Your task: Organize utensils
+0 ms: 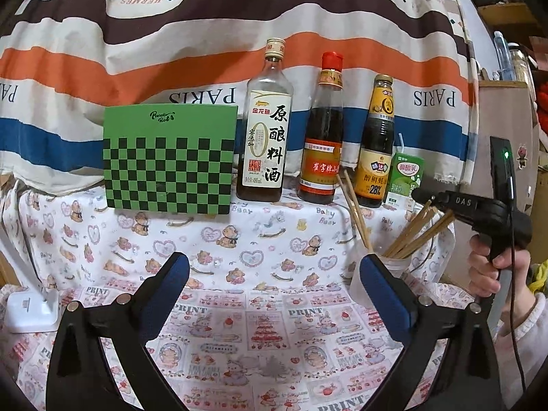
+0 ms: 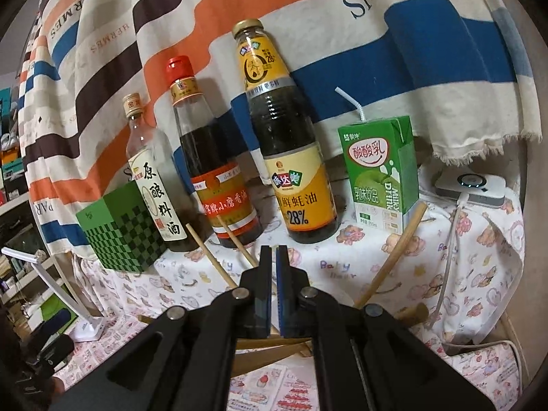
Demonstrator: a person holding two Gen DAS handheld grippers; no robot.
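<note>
1. I hold the left tool (image 1: 274, 274) with its blue-padded jaws spread wide and nothing between them; it hangs over the printed tabletop (image 1: 260, 335), pointing toward the row of bottles.
2. I hold the right tool (image 2: 273, 257) with its jaws pressed together. No utensil shows between the pads in its own view, so I treat it as empty.
3. The task's things, the chopsticks (image 1: 416, 231), stand bunched in a translucent cup (image 1: 394, 267) just right of the left tool's right finger. Two lean left toward the bottles; the rest fan right, under the right tool.
4. In my judgement the step in hand is tidying the bundle. To do it well, I steady the cup with the open left tool before touching any stick, since the cup looks light and tips easily.
5. I spread the right tool's jaws before approaching, then close on one stick near its upper end, lifting along its lean rather than across it.
6. I keep clear of the cooking wine bottle (image 1: 265, 126), the red-capped sesame oil bottle (image 1: 322, 137), the oyster sauce bottle (image 1: 376, 144) and the green milk carton (image 2: 376, 174); all stand at the back edge.
7. The tabletop cloth is soft and wrinkled; I expect uneven footing.
8. A striped sheet (image 1: 205, 34) drapes behind; a green checkered box (image 1: 169, 161) stands left; shelves and clutter flank both sides.
</note>
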